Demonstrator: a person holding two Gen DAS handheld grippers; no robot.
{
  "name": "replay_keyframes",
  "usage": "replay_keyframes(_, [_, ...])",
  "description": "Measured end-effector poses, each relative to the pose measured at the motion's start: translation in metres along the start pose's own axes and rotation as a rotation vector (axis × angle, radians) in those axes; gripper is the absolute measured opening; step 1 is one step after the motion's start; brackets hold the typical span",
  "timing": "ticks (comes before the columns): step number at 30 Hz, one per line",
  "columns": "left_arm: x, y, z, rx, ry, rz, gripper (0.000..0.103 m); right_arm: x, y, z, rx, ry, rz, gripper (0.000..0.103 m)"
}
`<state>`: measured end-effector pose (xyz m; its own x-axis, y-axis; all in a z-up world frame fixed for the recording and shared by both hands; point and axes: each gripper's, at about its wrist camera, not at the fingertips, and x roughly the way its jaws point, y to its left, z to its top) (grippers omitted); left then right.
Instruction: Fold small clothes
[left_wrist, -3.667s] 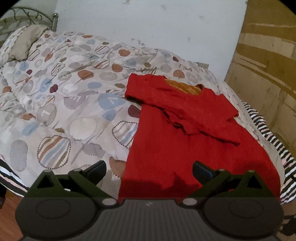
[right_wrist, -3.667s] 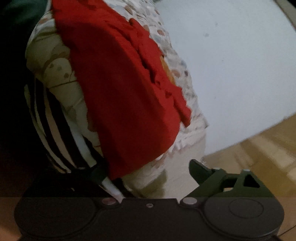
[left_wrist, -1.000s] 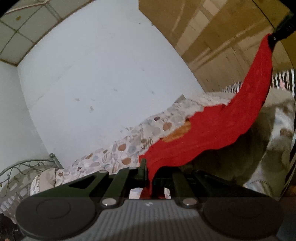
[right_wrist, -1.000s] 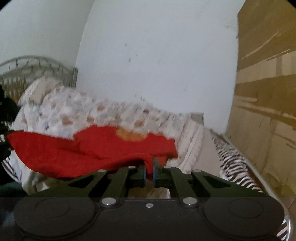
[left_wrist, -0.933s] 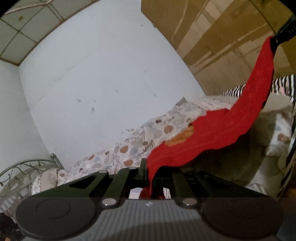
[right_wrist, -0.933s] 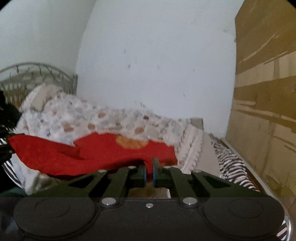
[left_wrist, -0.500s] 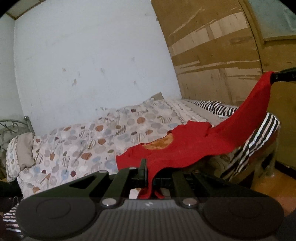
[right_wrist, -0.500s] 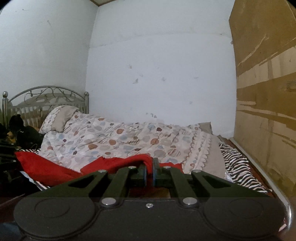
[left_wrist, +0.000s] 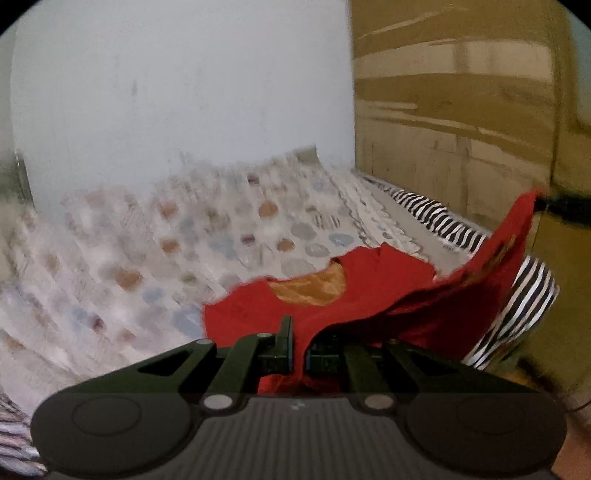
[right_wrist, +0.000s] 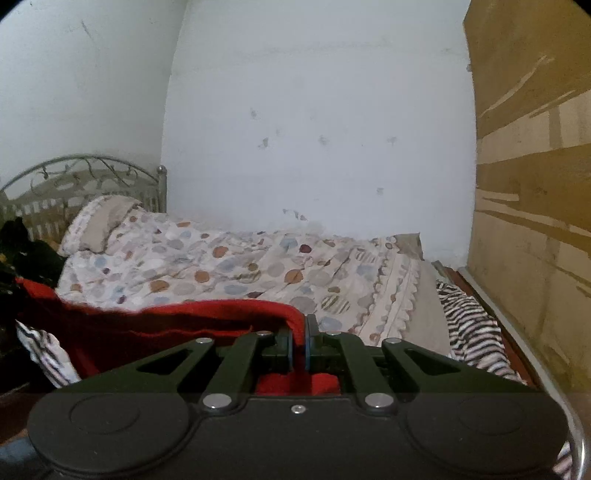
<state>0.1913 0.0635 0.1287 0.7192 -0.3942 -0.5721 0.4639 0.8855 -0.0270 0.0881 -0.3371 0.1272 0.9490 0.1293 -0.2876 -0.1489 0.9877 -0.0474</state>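
Observation:
A red shirt (left_wrist: 373, 291) with an orange lining at the neck hangs lifted over the near end of the bed. My left gripper (left_wrist: 298, 345) is shut on one bottom corner of it. The cloth stretches to the right, where the tip of my right gripper (left_wrist: 563, 206) pinches the other corner. In the right wrist view my right gripper (right_wrist: 299, 341) is shut on the red shirt (right_wrist: 177, 325), whose hem runs away to the left. The neck end still rests on the spotted quilt (left_wrist: 221, 236). The left wrist view is blurred.
The bed carries a spotted quilt (right_wrist: 258, 273), a pillow (right_wrist: 103, 221) by the metal headboard (right_wrist: 81, 177), and a zebra-striped sheet (right_wrist: 469, 321) along its right edge. A brown wooden panel (right_wrist: 535, 184) stands to the right, a white wall behind.
Both grippers, open near the flat shirt at first, now hold its bottom corners. Over the last second both rose, and the left view swung level, showing more of the bed.

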Motion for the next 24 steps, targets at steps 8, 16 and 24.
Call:
replay_keyframes(8, [0.127, 0.069, 0.061, -0.085, 0.148, -0.017, 0.005, 0.146, -0.033, 0.025, 0.015, 0.108, 0.017, 0.005])
replay_keyframes(16, [0.243, 0.104, 0.055, -0.143, 0.269, 0.025, 0.005, 0.275, -0.046, 0.009, -0.020, 0.240, 0.009, 0.005])
replay_keyframes(24, [0.299, 0.132, 0.030, -0.248, 0.377, -0.019, 0.007, 0.362, -0.052, -0.029, 0.007, 0.380, 0.017, 0.005])
